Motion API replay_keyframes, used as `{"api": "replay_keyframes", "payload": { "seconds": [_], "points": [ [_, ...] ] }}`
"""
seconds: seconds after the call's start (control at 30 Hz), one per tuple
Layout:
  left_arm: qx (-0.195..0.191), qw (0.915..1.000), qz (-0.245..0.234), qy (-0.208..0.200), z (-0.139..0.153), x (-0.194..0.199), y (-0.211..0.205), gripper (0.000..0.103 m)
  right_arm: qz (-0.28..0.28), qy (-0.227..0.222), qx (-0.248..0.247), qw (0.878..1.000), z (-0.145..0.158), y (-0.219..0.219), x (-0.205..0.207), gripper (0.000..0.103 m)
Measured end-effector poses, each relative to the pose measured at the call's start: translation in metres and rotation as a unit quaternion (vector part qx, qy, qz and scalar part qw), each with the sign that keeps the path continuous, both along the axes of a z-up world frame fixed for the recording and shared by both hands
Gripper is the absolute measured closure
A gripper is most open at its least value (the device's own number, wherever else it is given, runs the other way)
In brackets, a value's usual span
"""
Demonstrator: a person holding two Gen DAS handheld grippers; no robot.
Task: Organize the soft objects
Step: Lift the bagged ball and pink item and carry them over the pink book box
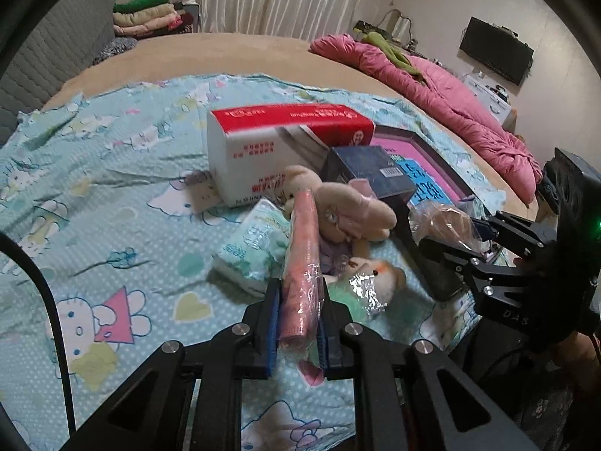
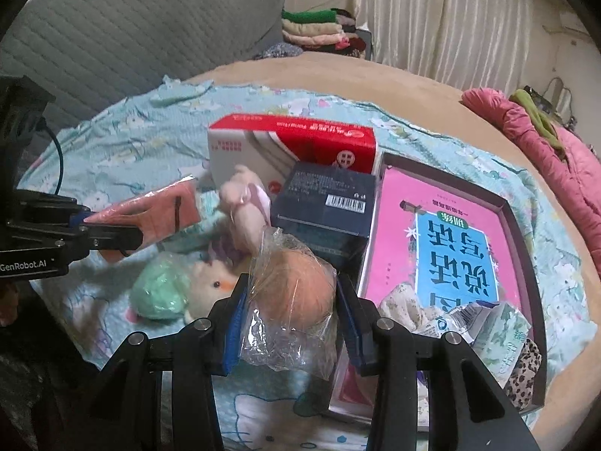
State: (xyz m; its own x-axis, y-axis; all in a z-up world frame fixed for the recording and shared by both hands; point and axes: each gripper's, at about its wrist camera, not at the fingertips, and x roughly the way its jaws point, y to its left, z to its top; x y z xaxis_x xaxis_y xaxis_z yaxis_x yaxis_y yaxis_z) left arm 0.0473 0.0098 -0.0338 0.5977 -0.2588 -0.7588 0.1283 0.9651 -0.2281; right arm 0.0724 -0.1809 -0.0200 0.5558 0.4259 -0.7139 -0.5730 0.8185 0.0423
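Now left tongs (image 1: 298, 323) clamp the pink packet (image 1: 300, 263) pointing forward lengthwise; right tongs (image 2: 291, 323) clamp the bagged bun (image 2: 296, 289)

"GenRobot.AI" is printed in white on the left gripper (image 2: 112, 231) body, at the left edge of the right wrist view. "DAS" is embossed on the right gripper (image 1: 447, 248) arm, at the right of the left wrist view. The Chinese lettering on the red-and-white tissue pack (image 2: 293, 146) and the pink book (image 2: 450, 240) appears upside down and cannot be read.

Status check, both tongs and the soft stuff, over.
Left tongs shut on pink plastic-wrapped cloth roll. Right tongs shut on clear-bagged orange soft ball. Plush toys directly ahead.
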Motion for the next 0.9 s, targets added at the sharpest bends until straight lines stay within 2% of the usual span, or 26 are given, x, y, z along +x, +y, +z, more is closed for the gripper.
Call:
{"api": "replay_keyframes", "payload": {
  "seconds": [0.2,0.4,0.67,0.9],
  "points": [
    [-0.002,0.9998,0.014,-0.01,0.014,-0.008,0.002,0.086,-0.01,-0.01,0.027,1.0,0.011,-0.008,-0.005,0.058],
    [0.003,0.9998,0.009,-0.019,0.032,-0.008,-0.014,0.086,-0.027,-0.014,0.06,0.998,0.02,-0.022,-0.004,0.058],
    [0.013,0.9994,0.003,-0.031,0.055,-0.003,-0.036,0.086,-0.076,-0.017,0.106,0.991,0.032,-0.059,0.0,0.058],
    [0.018,0.9988,-0.017,-0.043,0.074,0.004,-0.065,0.086,-0.13,-0.016,0.149,0.98,0.04,-0.098,0.004,0.058]
  ]
}}
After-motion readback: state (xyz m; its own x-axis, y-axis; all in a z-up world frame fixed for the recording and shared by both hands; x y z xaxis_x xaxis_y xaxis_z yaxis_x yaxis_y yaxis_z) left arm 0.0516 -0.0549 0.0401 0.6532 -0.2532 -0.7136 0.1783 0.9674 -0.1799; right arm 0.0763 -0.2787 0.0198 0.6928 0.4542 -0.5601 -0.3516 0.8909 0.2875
